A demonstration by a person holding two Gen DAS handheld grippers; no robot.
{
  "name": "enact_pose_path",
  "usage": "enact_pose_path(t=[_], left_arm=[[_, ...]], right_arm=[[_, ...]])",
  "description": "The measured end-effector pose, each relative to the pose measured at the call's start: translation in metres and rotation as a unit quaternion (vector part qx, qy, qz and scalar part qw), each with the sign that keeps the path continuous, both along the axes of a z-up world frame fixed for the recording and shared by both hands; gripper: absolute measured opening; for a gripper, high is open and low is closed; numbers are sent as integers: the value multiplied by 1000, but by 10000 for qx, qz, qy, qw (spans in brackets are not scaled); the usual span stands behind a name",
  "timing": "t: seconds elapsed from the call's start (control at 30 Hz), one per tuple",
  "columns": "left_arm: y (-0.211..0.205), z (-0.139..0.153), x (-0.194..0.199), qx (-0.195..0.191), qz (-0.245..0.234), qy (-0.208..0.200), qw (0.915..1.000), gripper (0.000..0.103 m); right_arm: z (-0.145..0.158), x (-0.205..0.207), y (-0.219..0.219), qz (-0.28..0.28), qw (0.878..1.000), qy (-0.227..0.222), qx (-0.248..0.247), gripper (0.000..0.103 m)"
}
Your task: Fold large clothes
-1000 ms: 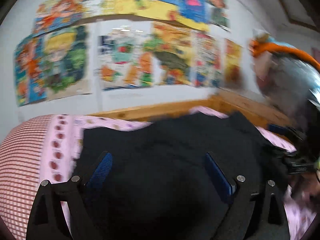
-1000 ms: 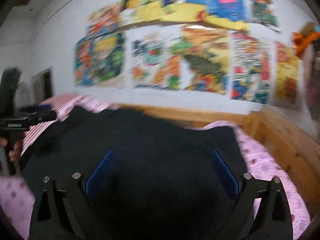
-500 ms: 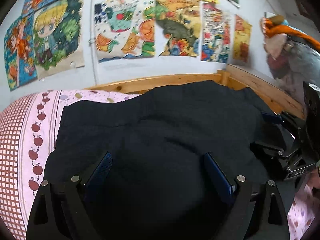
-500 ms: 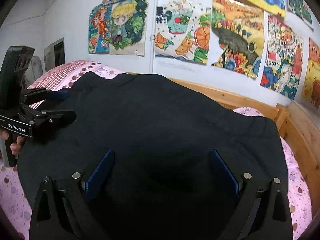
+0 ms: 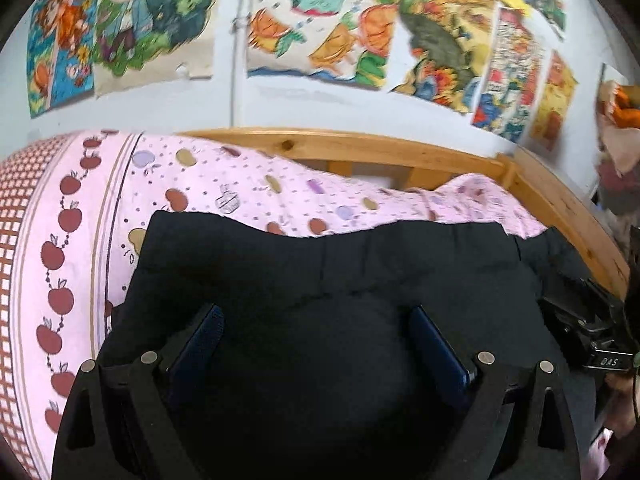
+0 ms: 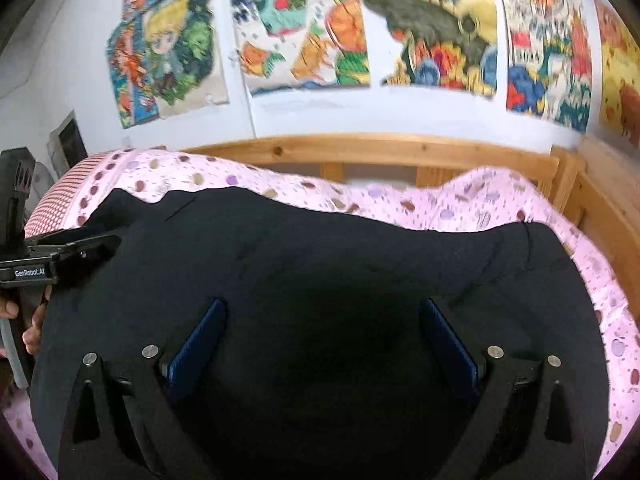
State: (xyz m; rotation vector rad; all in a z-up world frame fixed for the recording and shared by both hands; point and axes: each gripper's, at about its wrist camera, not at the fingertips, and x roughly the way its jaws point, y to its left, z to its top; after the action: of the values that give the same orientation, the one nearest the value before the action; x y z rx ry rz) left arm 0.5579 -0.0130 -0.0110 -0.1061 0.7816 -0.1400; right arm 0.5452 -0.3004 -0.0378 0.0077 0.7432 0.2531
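1. The black garment (image 5: 320,280) is lying spread over the pink patterned bedsheet (image 5: 280,188) on the wooden bed frame (image 5: 360,148), its far edge running wavy below the rail.
2. Judgement: the step in hand looks like a fold of the near part; doing it well means both fingers are pinching one layer edge at matched spots, then lifting evenly so the far edge is not dragging.
3. The left gripper (image 5: 316,336) is hovering low over the cloth, fingers (image 5: 200,340) spread wide, holding nothing.
4. The right gripper (image 6: 322,332) is posed likewise, fingers spread, nothing between them.
5. Both are pointing toward the poster wall (image 6: 320,40), side by side, tilted slightly down.
6. Contact with the cloth: cannot tell.
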Motion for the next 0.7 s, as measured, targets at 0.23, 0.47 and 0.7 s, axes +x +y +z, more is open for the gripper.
enact_pose_path(t=[0.23,0.47,0.7], left_arm=[[-4,-22,11,247,-59,159,9996,97],[-2,-32,6,203,-69,23,9998,98],[-1,-42,8,153,-42,-8,9999,98]], right_arm=[[-32,13,9,16,9989,459,43,101],[-46,12,9,-15,9988,470,121,102],[-50,15,11,-31,9988,491,44,102]])
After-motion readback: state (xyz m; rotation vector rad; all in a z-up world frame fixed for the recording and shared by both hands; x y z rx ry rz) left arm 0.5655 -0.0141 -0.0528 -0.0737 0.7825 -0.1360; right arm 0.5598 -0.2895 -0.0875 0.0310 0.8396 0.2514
